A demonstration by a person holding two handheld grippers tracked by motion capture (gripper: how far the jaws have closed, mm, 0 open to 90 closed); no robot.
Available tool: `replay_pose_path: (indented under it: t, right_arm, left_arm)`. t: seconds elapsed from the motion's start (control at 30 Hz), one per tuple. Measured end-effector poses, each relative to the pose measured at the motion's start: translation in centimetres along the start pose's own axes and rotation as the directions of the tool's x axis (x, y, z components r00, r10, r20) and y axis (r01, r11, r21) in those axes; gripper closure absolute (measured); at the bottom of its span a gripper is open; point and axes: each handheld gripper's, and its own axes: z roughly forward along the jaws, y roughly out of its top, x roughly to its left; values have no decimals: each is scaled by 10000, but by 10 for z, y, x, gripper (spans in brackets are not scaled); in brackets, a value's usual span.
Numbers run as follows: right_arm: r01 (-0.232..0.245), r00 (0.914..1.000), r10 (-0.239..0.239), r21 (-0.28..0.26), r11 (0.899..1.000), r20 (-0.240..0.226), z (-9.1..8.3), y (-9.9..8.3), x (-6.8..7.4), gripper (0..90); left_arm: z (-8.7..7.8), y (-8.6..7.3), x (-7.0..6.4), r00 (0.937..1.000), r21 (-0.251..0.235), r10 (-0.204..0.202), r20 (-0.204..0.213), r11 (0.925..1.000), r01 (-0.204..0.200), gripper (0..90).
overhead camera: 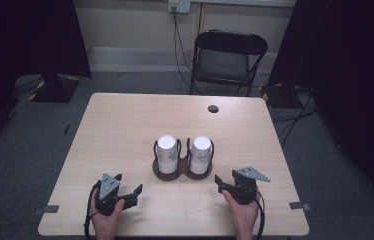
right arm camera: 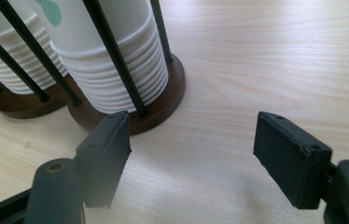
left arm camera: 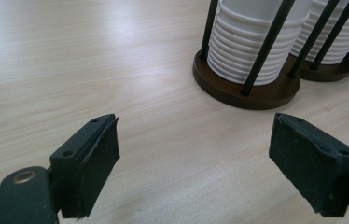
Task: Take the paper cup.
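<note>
Two stacks of white paper cups (overhead camera: 167, 152) stand upright in a dark brown two-ring holder (overhead camera: 182, 172) with thin black rods, near the middle of the wooden table (overhead camera: 125, 125). The left gripper (overhead camera: 127, 187) sits near the holder's left side, jaws spread wide, holding nothing. The right gripper (overhead camera: 221, 183) sits near its right side, jaws likewise spread wide and empty above the tabletop.

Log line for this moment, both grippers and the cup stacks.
left gripper: open, empty, near table edge | right gripper: open, empty | paper cup stacks: two, upright in double holder | contact: none
</note>
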Motion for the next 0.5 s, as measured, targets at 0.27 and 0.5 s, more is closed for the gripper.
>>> replay_pose_path:
  t: [0.27, 0.5]
  right_arm:
    - [-78, 9996, 68, -370, 9993, -275, -7, 0, 1, 305]
    - [84, 9979, -145, -942, 9955, -636, -15, 5, 6, 353]
  left_arm:
    - [0, 0, 1, 9999, 22, -142, -61, 9999, 143, 158]
    - [0, 0, 1, 9998, 2, -136, -122, 9999, 136, 158]
